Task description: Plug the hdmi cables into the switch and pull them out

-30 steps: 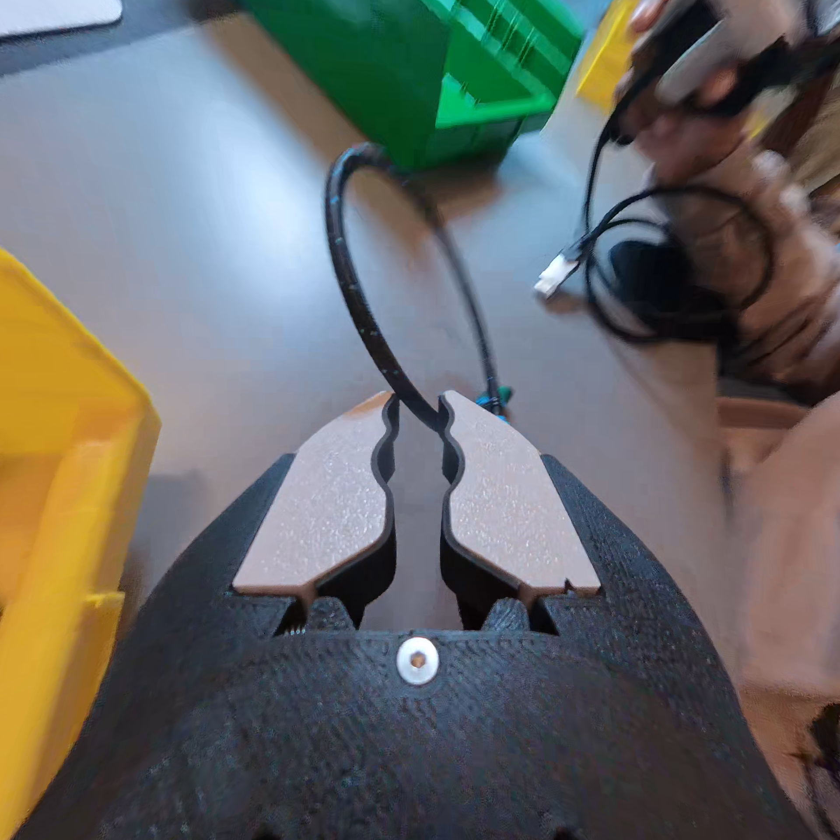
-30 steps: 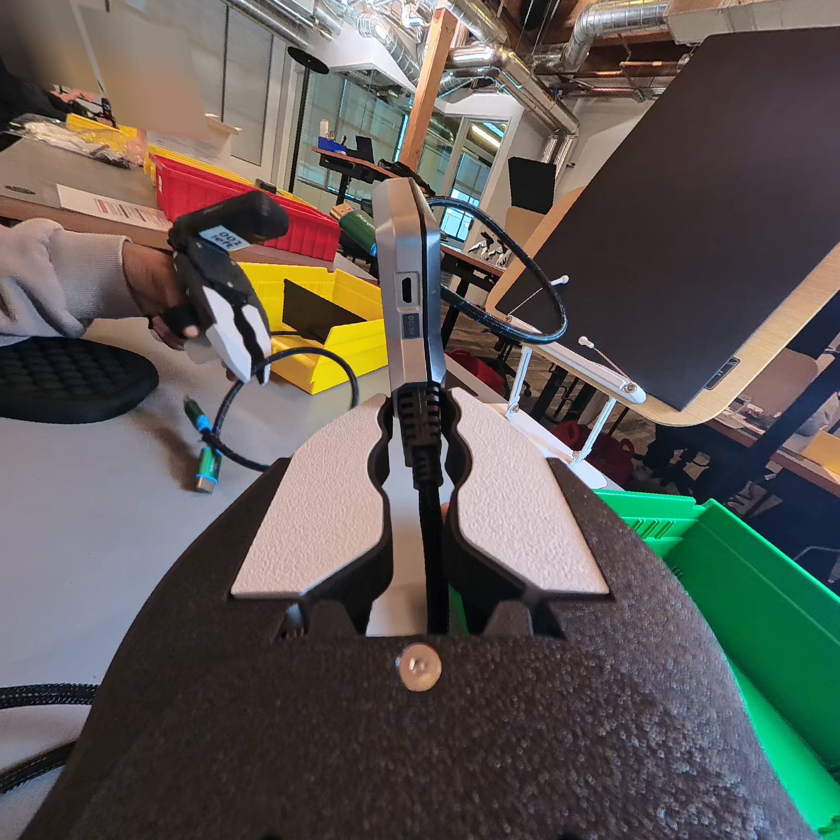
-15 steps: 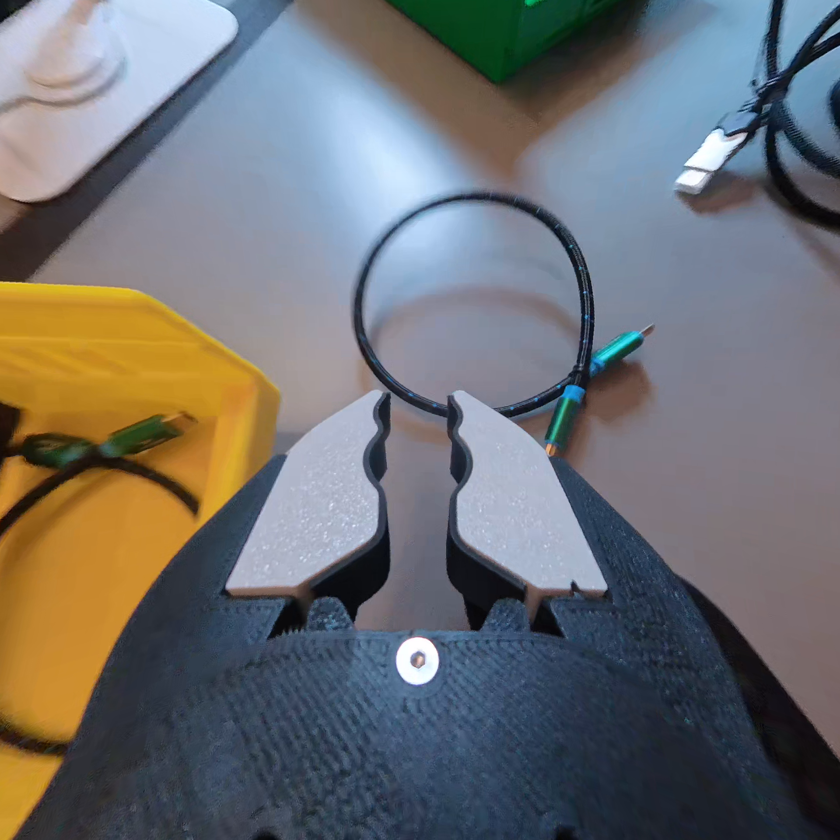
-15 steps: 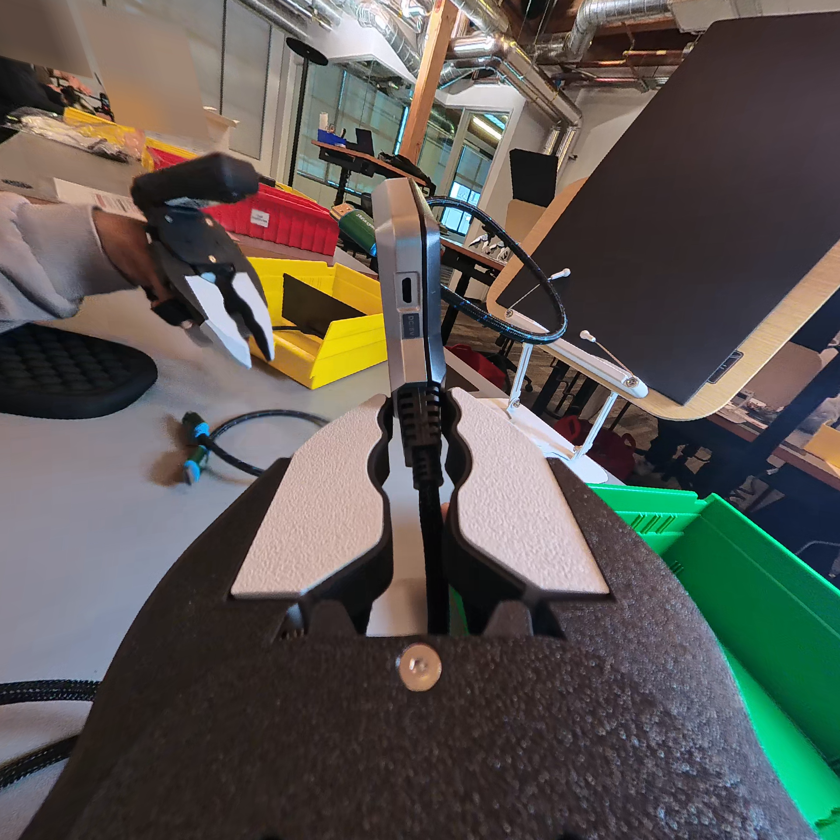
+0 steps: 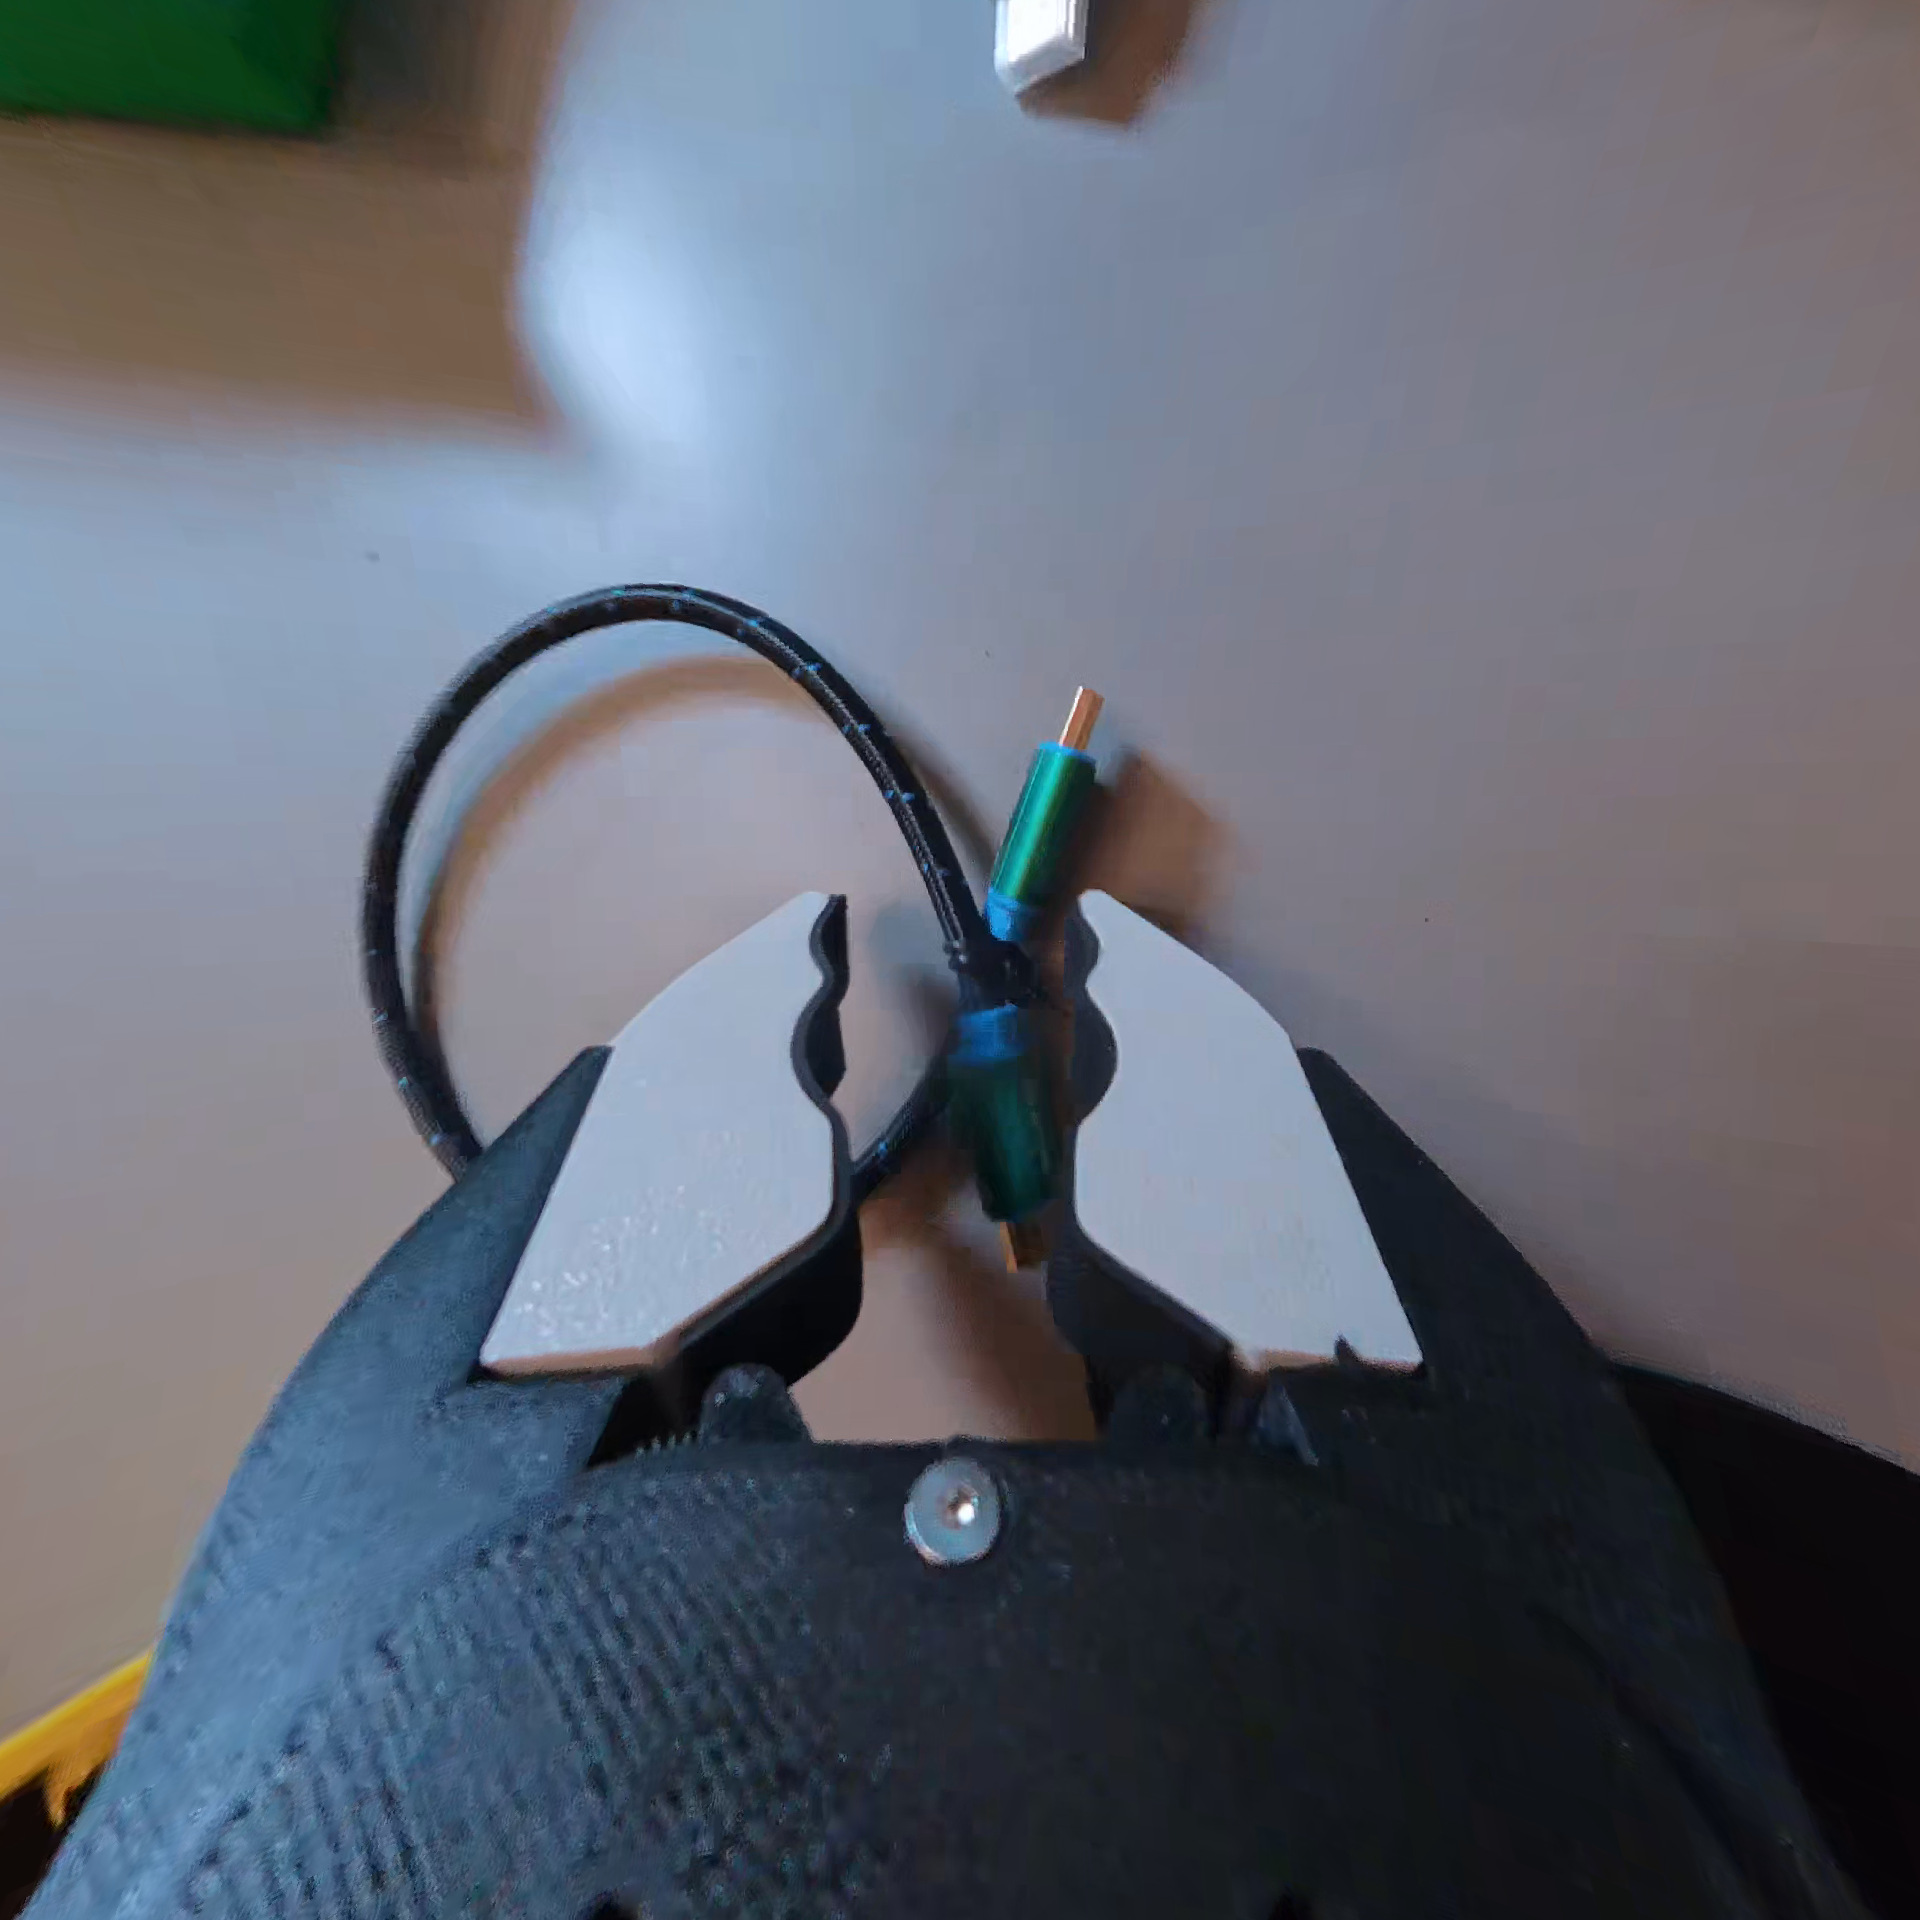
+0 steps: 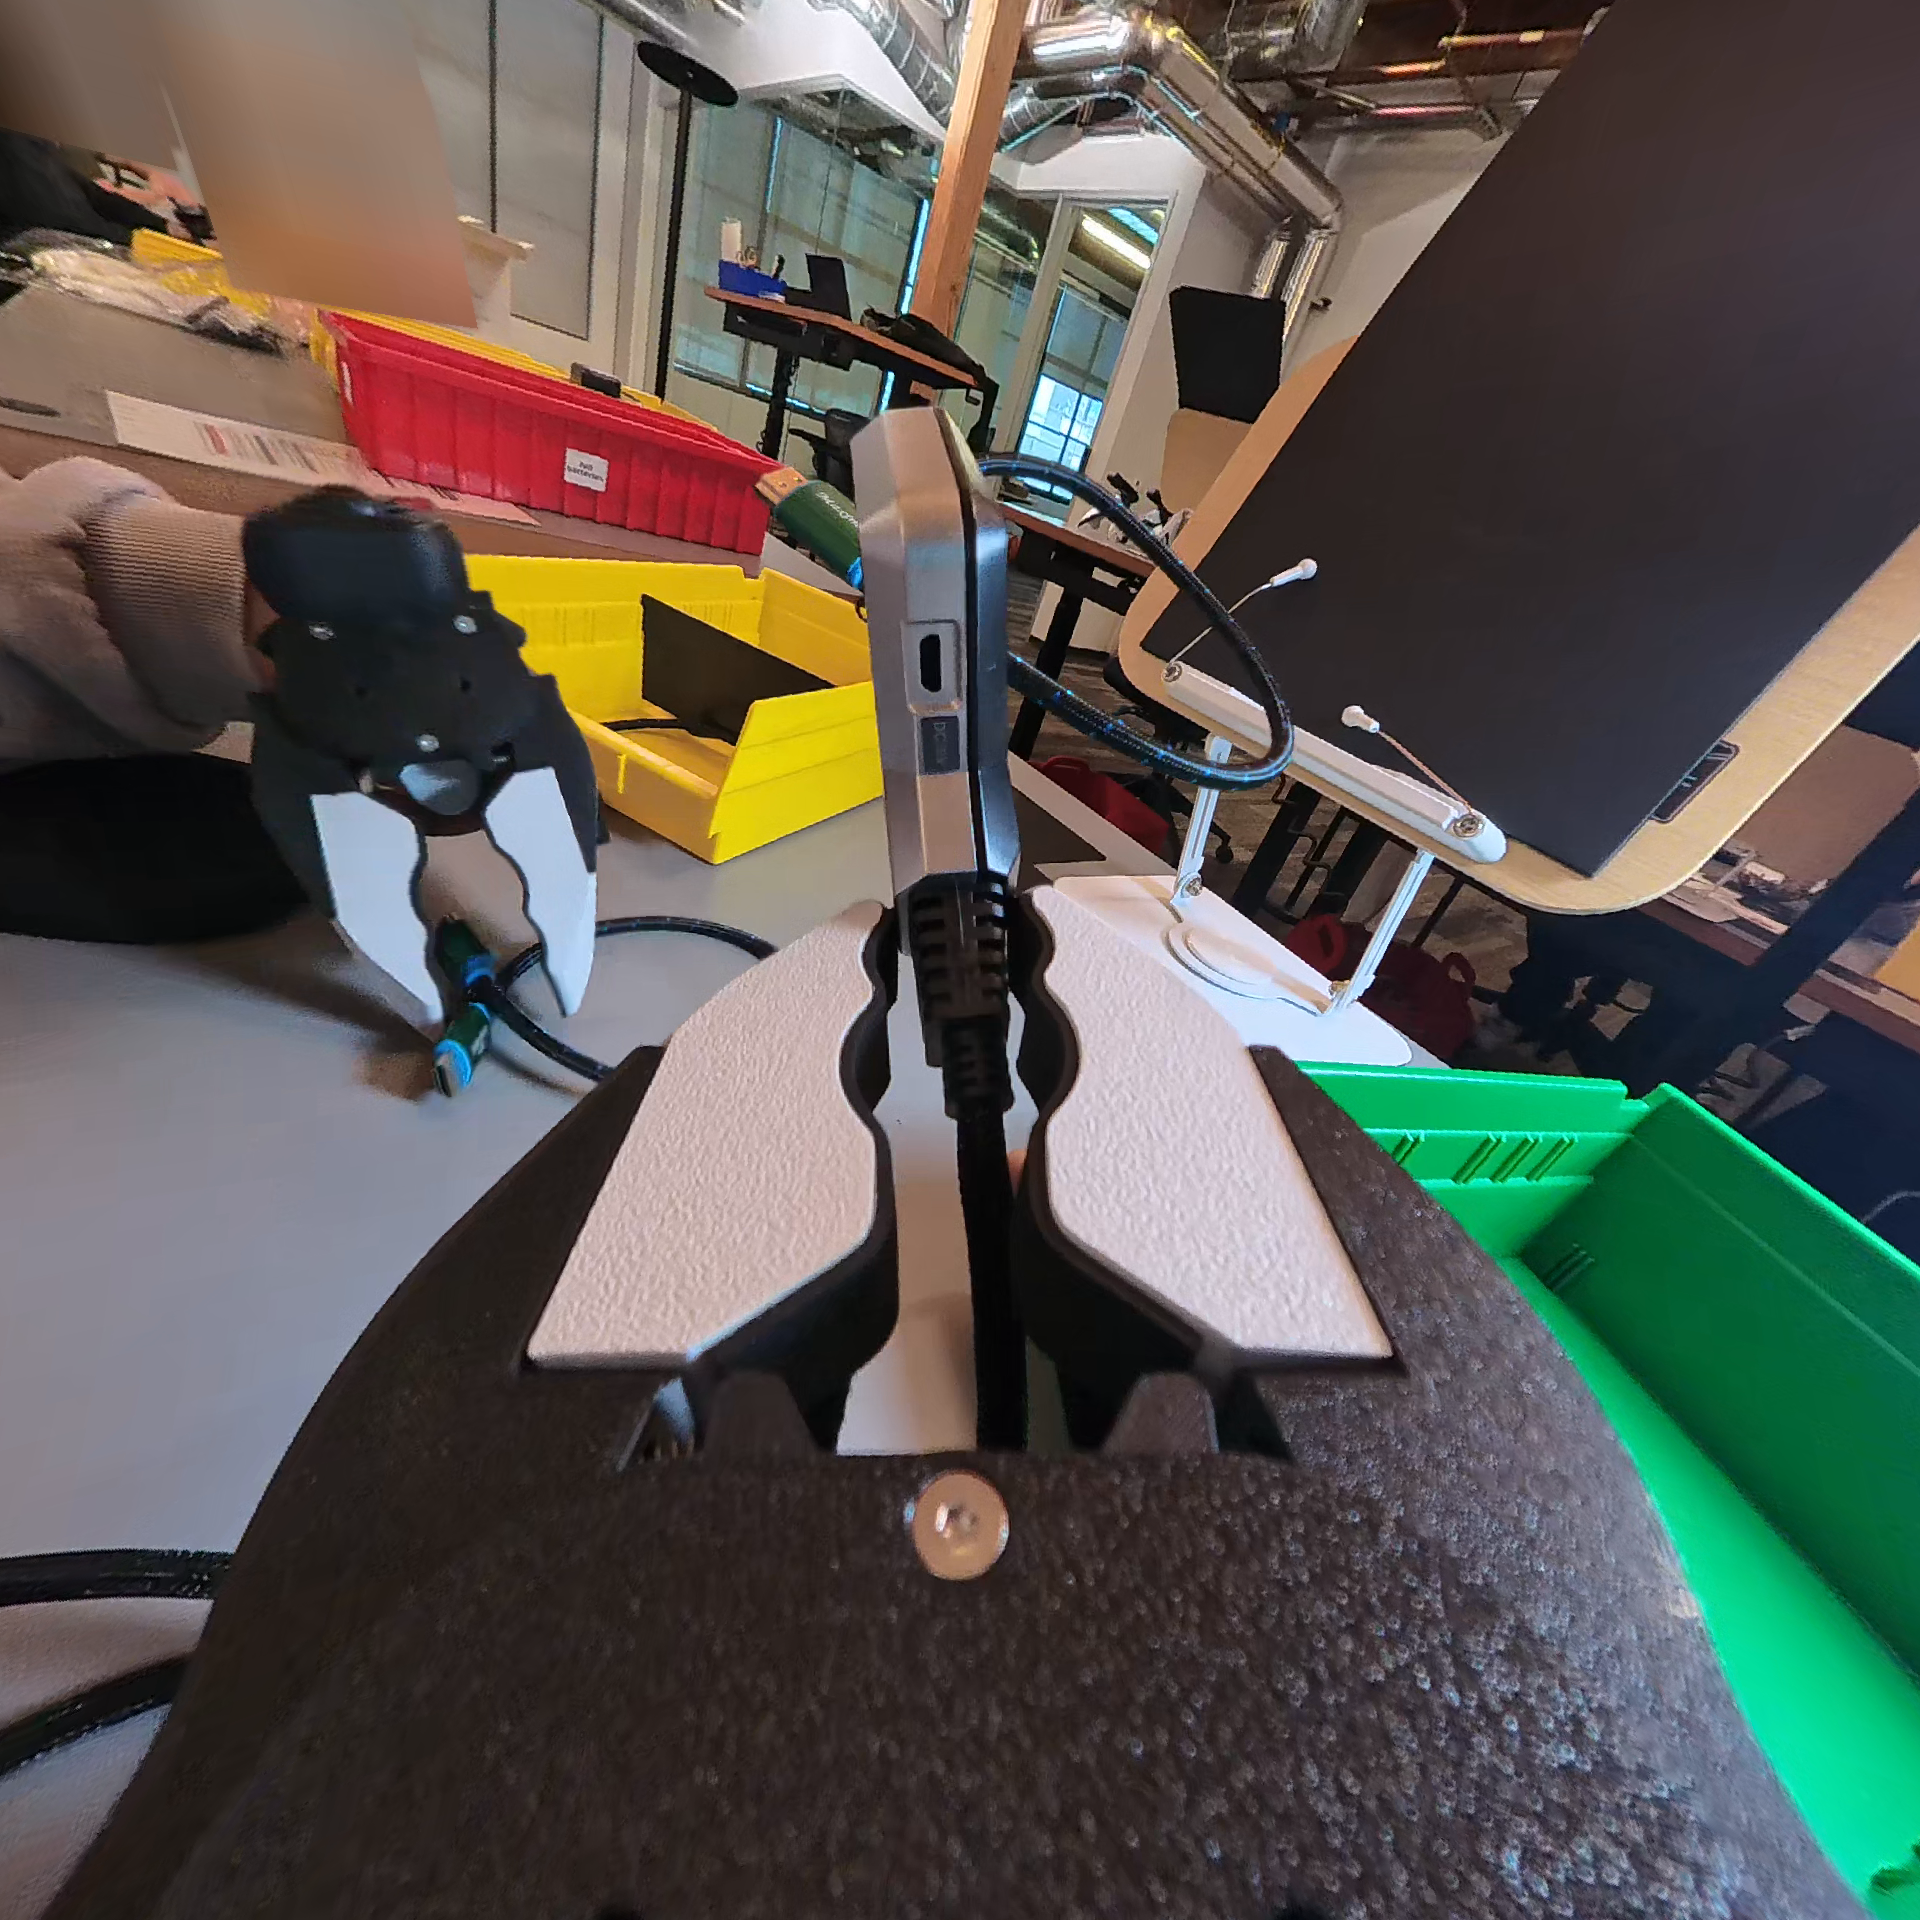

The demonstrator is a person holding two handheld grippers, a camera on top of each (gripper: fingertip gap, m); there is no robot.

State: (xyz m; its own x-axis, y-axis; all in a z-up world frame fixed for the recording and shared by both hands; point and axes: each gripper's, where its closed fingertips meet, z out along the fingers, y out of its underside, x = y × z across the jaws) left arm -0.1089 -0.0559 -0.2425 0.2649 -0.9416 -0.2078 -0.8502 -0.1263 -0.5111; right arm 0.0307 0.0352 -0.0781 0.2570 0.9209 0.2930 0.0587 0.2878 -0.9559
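Left hand-held gripper [image 5: 956,940]: textured black body, pale matte fingers [image 5: 717,1122] with wavy inner edges, spread wide above the smooth grey counter [image 5: 1455,520]. Between them, untouched, lies a short braided black HDMI cable [image 5: 416,831] looped so that its two glossy green plugs [image 5: 1039,831], blue-collared, cross. Centre: yellow bin [image 6: 748,748], ribbed red bin [image 6: 540,457]. Right hand-held gripper [image 6: 956,914]: fingers closed on the ridged black strain relief [image 6: 961,966] of a cable entering the slim, upright grey metal switch [image 6: 920,644]. Far right: green bin [image 6: 1662,1299].
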